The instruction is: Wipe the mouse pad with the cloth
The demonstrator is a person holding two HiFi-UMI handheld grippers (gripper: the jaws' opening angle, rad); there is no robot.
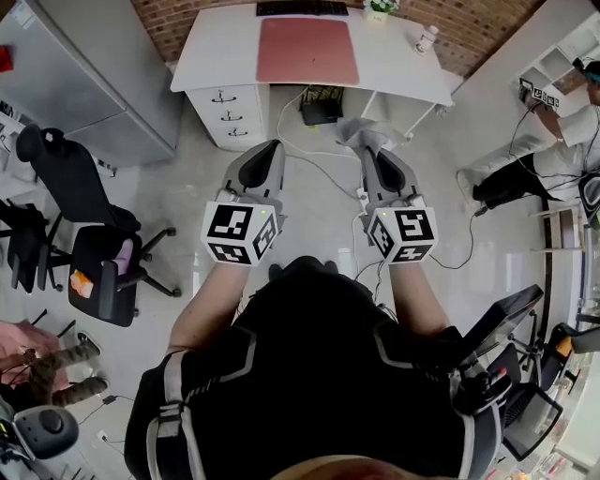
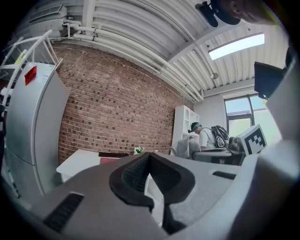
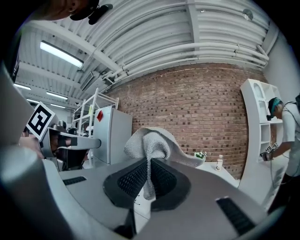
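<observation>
We have the grey cloth [image 3: 151,140] nipped between the jaws of the right gripper [image 3: 149,163]. A bunched fold is clamped, and the rest puffs up and flops over the far side of the tips. We judge it light, soft and limp. It will drape rather than hold a shape, so a hold on a gathered fold like this one suits it, provided enough loose fabric is free to press flat.

The mouse pad [image 1: 307,52] lies flat on the white desk [image 1: 211,52] at the far side of the scene, in front of the keyboard [image 1: 302,7] and well apart from both grippers. It looks thin and probably pliable. On that smooth top we judge it could slide or ruck under a hard wipe, so we would pin a near corner with the free tool.

The left gripper [image 1: 272,150] has its jaws brought together with nothing between them. In its own view the pads meet at the tip.

Both forearms reach forward from the body, roughly level and parallel. The right gripper [image 1: 375,155] carries the cloth [image 1: 361,134] just beyond its tips. Both tools point toward the far desk, hang over open floor, and are near each other but not touching.
</observation>
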